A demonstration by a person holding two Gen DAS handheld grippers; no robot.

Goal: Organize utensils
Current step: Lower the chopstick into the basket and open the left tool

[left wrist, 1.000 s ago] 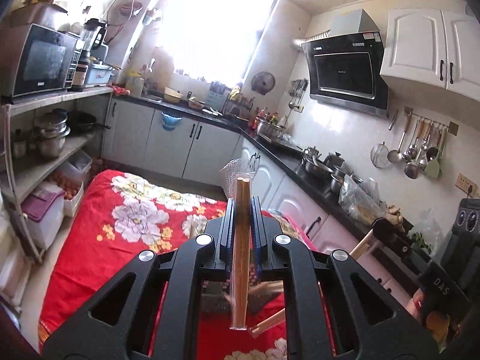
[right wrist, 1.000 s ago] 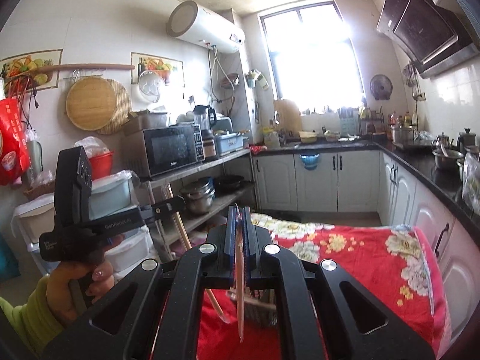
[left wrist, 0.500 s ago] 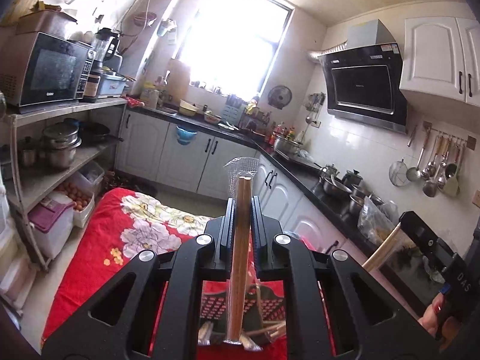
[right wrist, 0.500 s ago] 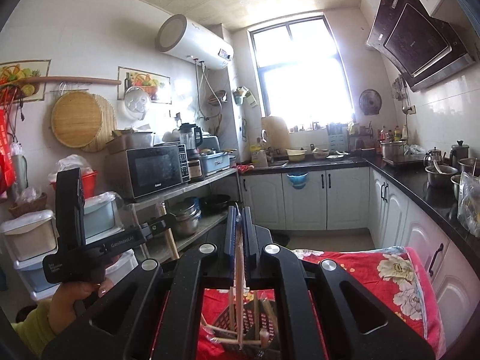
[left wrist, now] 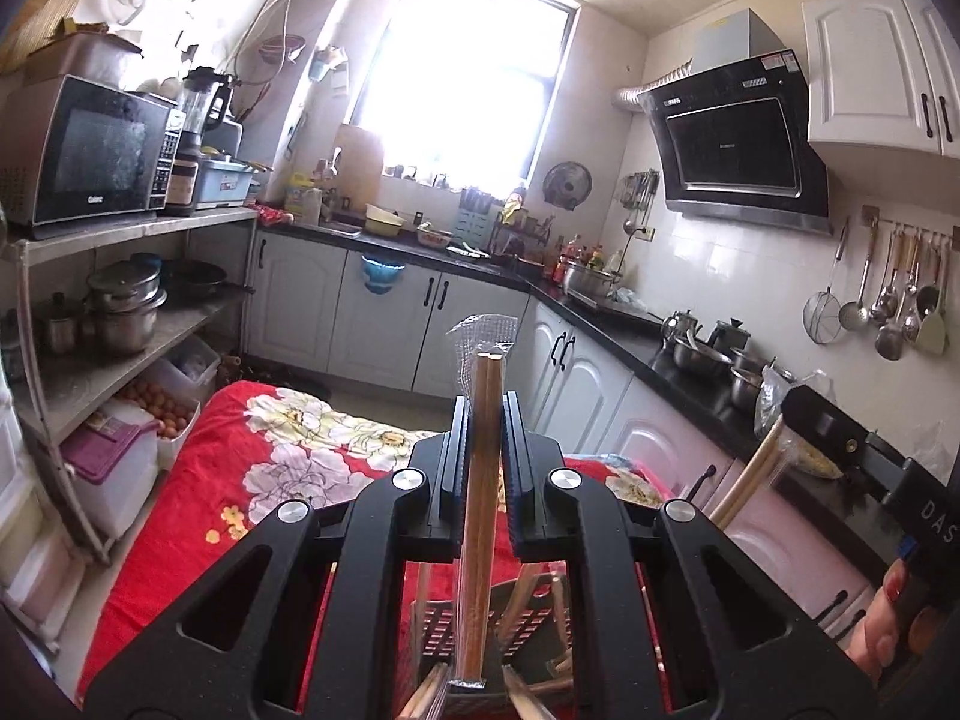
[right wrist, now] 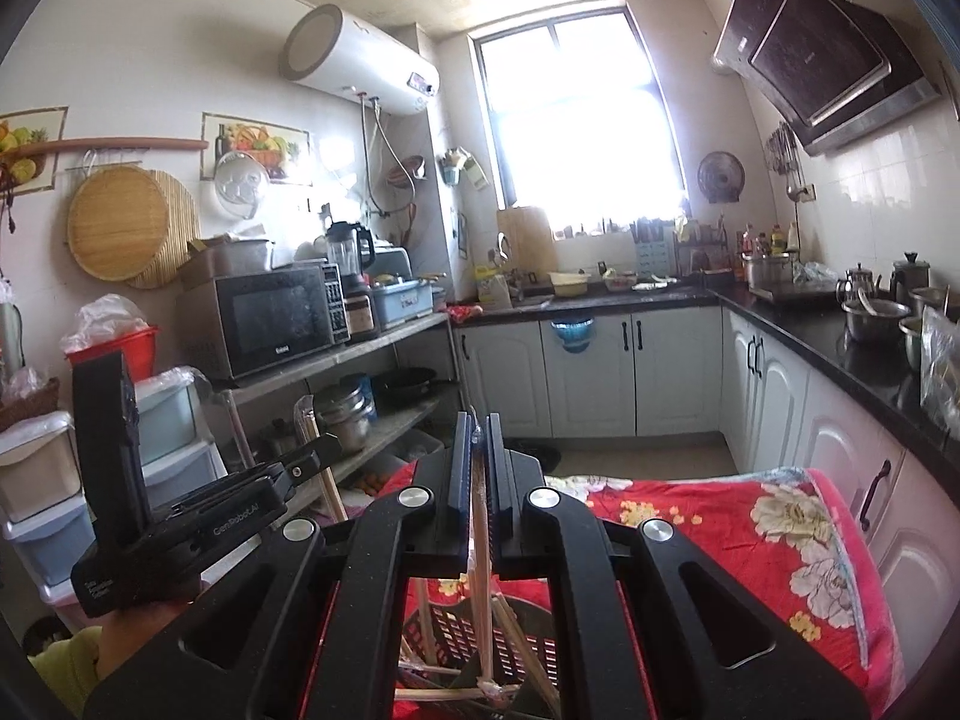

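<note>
My left gripper (left wrist: 485,414) is shut on a brown pair of chopsticks (left wrist: 480,510) in a clear sleeve. The pair stands nearly upright, its lower end over a black slotted basket (left wrist: 438,630) that holds several loose chopsticks. My right gripper (right wrist: 478,432) is shut on a thinner pale wrapped pair (right wrist: 482,570), whose lower end hangs inside the same basket (right wrist: 456,636). Each wrist view shows the other gripper at its side: the right gripper (left wrist: 840,438) with its pale sticks (left wrist: 750,480), and the left gripper (right wrist: 324,447).
The basket stands on a table under a red floral cloth (left wrist: 270,480) (right wrist: 750,528). A metal shelf with a microwave (left wrist: 90,150) and pots is on the left. White cabinets under a black counter (right wrist: 828,336) run along the right and the far wall.
Both grippers have drawn back along the red cloth and sunk a little, so the black basket now shows under both stick ends. Both grips are unchanged.
</note>
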